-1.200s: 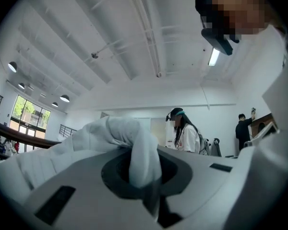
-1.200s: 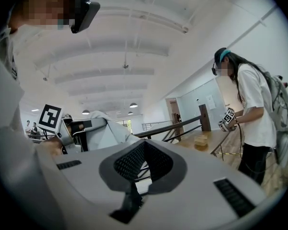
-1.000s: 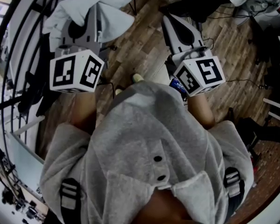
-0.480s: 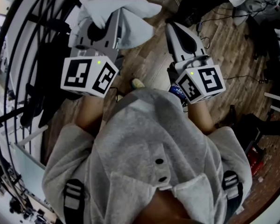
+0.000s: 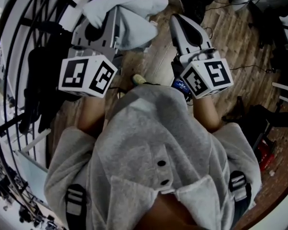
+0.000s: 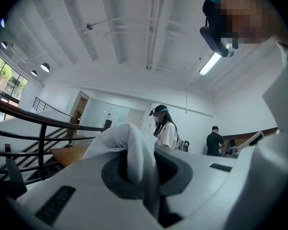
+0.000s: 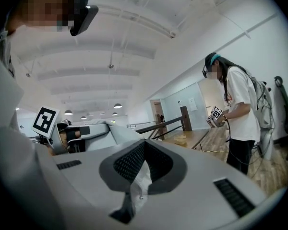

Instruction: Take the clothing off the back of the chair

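The clothing (image 5: 129, 8) is a pale, bunched garment. It hangs over the front of my left gripper (image 5: 113, 14) at the top of the head view, above the wood floor. In the left gripper view a fold of the clothing (image 6: 120, 138) rises out of the left gripper (image 6: 134, 169), whose jaws are shut on it. My right gripper (image 5: 175, 18) is level beside it, just right of the garment's edge, with its jaws closed. In the right gripper view a thin white sliver shows between the pads of the right gripper (image 7: 138, 174). I cannot tell what it is. No chair is visible.
A black stair railing (image 5: 33, 56) curves down the left side. Cables (image 5: 240, 18) and dark gear lie on the wood floor at the upper right. A person in a white shirt (image 7: 240, 109) stands nearby holding grippers. My own grey hoodie (image 5: 158, 143) fills the lower head view.
The left gripper has carried the garment to the right in the head view, so its edge is now closer to the right gripper's tip. Both pairs of jaws look the same as before.
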The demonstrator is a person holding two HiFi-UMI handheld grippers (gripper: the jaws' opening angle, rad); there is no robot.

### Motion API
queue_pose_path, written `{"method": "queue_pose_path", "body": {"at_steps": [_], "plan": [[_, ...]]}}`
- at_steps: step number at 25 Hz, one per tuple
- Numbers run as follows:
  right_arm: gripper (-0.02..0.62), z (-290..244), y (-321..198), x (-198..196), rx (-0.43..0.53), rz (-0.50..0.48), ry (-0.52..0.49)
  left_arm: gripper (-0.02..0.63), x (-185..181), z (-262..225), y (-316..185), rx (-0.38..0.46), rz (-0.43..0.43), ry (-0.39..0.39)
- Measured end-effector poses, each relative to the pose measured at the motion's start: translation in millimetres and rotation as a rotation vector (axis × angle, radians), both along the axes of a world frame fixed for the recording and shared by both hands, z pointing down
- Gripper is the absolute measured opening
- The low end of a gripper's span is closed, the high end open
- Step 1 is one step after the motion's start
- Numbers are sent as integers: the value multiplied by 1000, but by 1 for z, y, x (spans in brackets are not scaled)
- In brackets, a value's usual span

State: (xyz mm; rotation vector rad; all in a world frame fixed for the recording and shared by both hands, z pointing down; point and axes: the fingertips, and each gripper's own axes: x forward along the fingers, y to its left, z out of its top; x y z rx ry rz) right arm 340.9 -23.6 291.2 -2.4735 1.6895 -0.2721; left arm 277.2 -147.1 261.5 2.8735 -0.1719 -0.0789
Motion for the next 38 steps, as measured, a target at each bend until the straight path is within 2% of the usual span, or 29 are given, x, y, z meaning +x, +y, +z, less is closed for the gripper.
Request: {"method": "queue_pose_path", "body": {"at_steps": [7, 12, 19, 28, 31, 34, 38], "plan": [[9, -4, 7, 6, 4, 17, 10, 29, -7, -8, 12, 15, 5, 13], [9, -5, 15, -17, 5, 22, 11, 30, -35, -12, 27, 26, 22, 14], [9, 1, 20, -69, -20, 42, 30, 29, -98, -10, 39, 48, 33, 11], [9, -8, 37, -199, -63, 42, 59, 30, -239, -1, 44, 21, -39, -2], [9, -8, 48, -235, -74, 33, 70, 30, -275, 5, 53, 14, -64, -13], [9, -9, 57, -254, -86, 27, 72, 29, -296, 10, 63, 9, -81, -28], [9, -7, 71, -258, -91, 22, 66, 30, -305, 17, 74, 12, -103, -42]]}}
